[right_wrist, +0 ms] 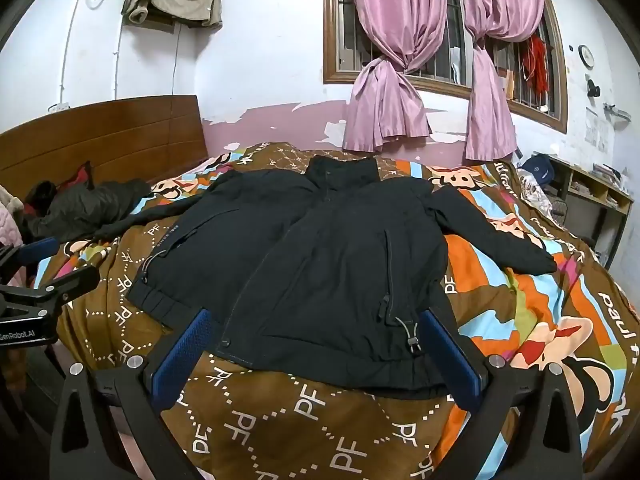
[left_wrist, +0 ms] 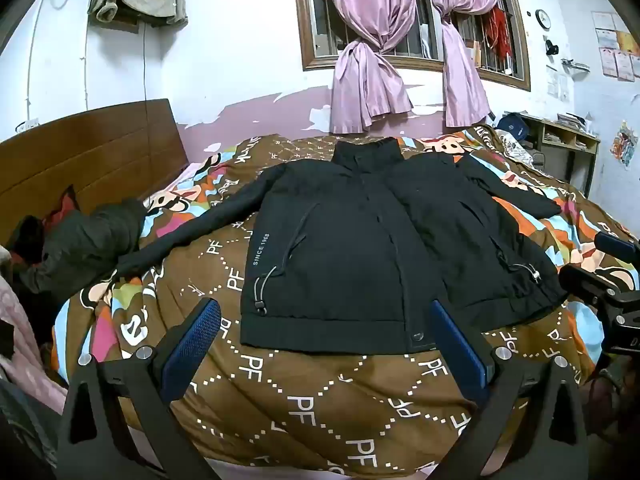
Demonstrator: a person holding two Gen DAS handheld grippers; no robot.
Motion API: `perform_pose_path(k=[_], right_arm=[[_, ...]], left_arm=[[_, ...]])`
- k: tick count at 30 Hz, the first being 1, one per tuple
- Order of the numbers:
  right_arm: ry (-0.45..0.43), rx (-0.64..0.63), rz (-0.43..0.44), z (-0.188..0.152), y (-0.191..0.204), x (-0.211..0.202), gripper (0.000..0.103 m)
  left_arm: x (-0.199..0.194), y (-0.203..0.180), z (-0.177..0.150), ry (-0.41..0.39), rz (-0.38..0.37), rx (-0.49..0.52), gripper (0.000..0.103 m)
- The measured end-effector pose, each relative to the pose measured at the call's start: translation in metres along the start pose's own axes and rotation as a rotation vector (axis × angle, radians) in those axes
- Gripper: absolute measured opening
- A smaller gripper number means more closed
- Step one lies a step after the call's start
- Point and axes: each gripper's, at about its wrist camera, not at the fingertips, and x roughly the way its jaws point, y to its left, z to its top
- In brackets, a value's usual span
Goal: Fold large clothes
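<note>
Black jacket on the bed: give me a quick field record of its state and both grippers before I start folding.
garment: black jacket, front up, spread flat
surface: patterned bedspread
sleeves: both out to the sides, unfolded
collar: toward the window wall
left gripper: open, at the hem, holding nothing
right gripper: open, at the hem, holding nothing
nearby: dark garment by the headboard
folds done: none

The black jacket (left_wrist: 352,248) has "SINCE 1968" printed in white running up beside its pocket zip. The brown bedspread (left_wrist: 304,396) is covered in white "PF" letters inside dotted diamonds, and the right wrist view shows "paul" on its colourful edge. The left tool (right_wrist: 44,296) carries "GenRobot.AI" on its body.
</note>
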Motion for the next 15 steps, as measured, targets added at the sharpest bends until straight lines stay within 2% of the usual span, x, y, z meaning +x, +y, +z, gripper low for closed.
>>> perform_pose_path(k=[15], right_arm=[[0.004, 0.004, 0.005, -0.0014, -0.0012, 0.0017, 0.103]], left_arm=[[-0.0001, -0.0001, -0.0001, 0.001, -0.002, 0.000, 0.101]])
